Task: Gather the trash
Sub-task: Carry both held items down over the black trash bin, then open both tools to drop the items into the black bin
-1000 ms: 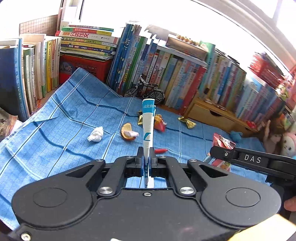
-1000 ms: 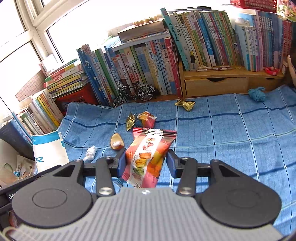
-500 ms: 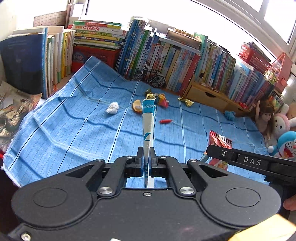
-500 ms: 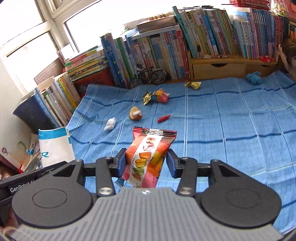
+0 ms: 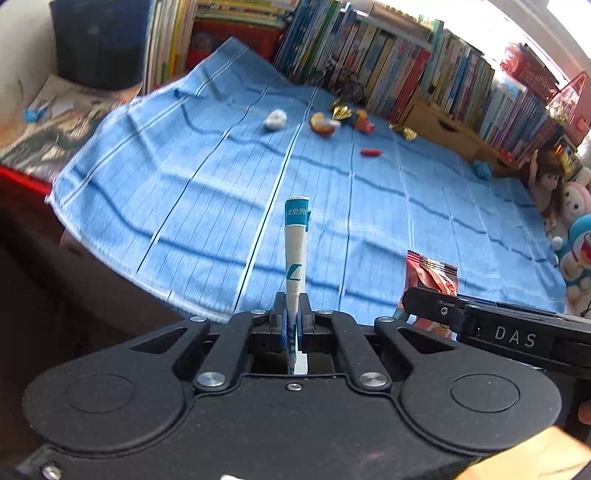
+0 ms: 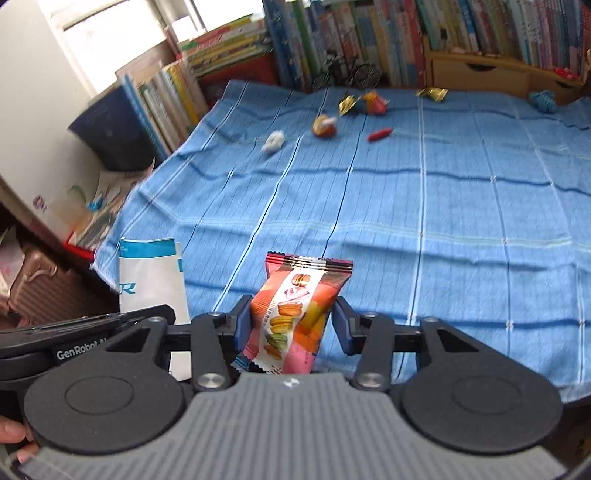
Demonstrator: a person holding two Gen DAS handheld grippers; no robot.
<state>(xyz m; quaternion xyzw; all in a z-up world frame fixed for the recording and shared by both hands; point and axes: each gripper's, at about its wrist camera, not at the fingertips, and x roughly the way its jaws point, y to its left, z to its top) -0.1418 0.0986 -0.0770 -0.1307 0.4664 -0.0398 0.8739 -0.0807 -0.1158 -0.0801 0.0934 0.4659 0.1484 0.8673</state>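
Blue cloth [image 6: 406, 206] now sits farther off: we've pulled both grippers back past its near edge. Left gripper [image 5: 291, 314] pinches a white packet [image 5: 295, 251] edge-on, right gripper [image 6: 291, 325] clamps a snack bag [image 6: 295, 314]. Wrappers [image 6: 325, 125] remain by the books [image 6: 332, 33]; we judge disposal comes next.

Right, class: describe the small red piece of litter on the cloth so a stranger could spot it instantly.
Start at the blue striped cloth and look toward the bookshelf end, where the litter lies. The small red piece lies nearer than the orange wrapper. It alone is plain red, slim and sausage-shaped.
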